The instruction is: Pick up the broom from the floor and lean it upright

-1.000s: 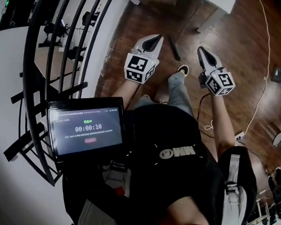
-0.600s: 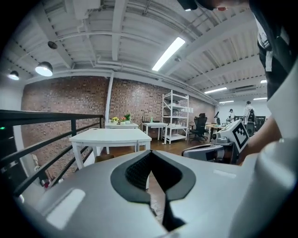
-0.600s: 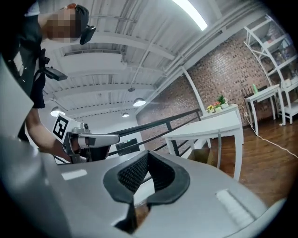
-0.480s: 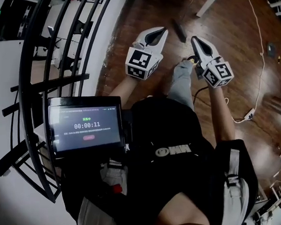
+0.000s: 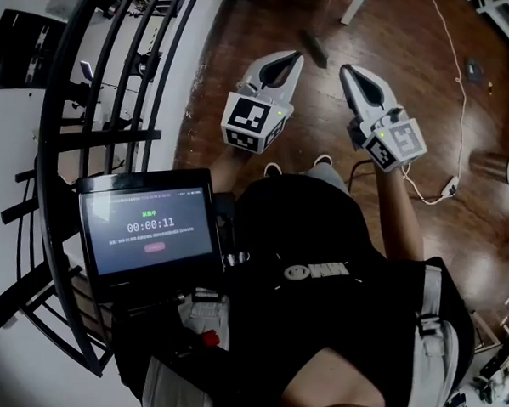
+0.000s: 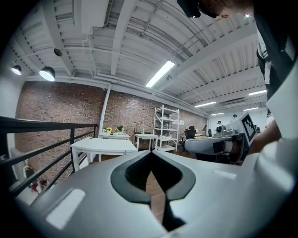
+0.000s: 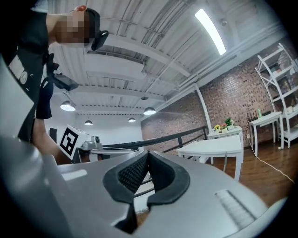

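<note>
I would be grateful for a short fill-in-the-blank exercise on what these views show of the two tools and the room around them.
The left tool and the right tool both have their jaws ____, with nothing between them.
The floor under them is made of brown ____.
In the left tool's view, the railing is ____ in colour.
The table before the brick wall is ____ in colour.
Missing words: shut; wood; black; white.

The black-framed tablet screen at my chest reads 00:00:11. The smaller lines on it are too tiny to read.
</note>
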The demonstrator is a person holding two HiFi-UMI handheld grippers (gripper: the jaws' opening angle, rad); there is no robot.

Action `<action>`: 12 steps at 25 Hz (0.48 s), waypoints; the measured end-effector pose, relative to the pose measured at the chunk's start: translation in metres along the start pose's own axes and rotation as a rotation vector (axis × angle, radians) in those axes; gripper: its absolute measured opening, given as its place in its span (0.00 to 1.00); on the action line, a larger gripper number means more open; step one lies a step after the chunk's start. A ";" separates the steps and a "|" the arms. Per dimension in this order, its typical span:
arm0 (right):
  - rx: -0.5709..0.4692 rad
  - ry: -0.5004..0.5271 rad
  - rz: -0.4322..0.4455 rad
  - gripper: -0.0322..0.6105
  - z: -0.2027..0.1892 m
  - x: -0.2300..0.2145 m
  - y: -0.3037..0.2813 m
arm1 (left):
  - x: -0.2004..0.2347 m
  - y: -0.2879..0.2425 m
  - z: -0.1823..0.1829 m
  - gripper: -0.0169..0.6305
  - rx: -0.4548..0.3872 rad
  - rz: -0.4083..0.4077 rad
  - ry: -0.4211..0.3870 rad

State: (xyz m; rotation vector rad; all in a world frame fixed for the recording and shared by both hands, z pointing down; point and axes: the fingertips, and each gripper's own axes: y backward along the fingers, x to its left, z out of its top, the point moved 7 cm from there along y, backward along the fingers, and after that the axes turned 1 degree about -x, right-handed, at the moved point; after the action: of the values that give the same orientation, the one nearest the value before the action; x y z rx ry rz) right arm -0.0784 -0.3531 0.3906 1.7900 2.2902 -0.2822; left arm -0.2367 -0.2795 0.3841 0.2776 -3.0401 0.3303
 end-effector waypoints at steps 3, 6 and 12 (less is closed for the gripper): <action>0.025 0.060 0.025 0.05 0.003 0.021 0.024 | -0.032 0.006 0.006 0.05 -0.005 -0.019 0.015; 0.029 0.068 0.018 0.05 0.001 0.032 0.062 | -0.072 0.007 0.008 0.05 0.017 -0.026 0.014; -0.025 0.028 -0.008 0.05 0.034 -0.002 0.093 | -0.125 -0.047 0.000 0.05 0.034 -0.056 -0.005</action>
State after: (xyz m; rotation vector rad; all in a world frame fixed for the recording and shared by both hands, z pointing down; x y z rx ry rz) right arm 0.0145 -0.3427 0.3575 1.7850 2.3100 -0.2303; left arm -0.1050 -0.3028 0.3828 0.3662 -3.0270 0.3788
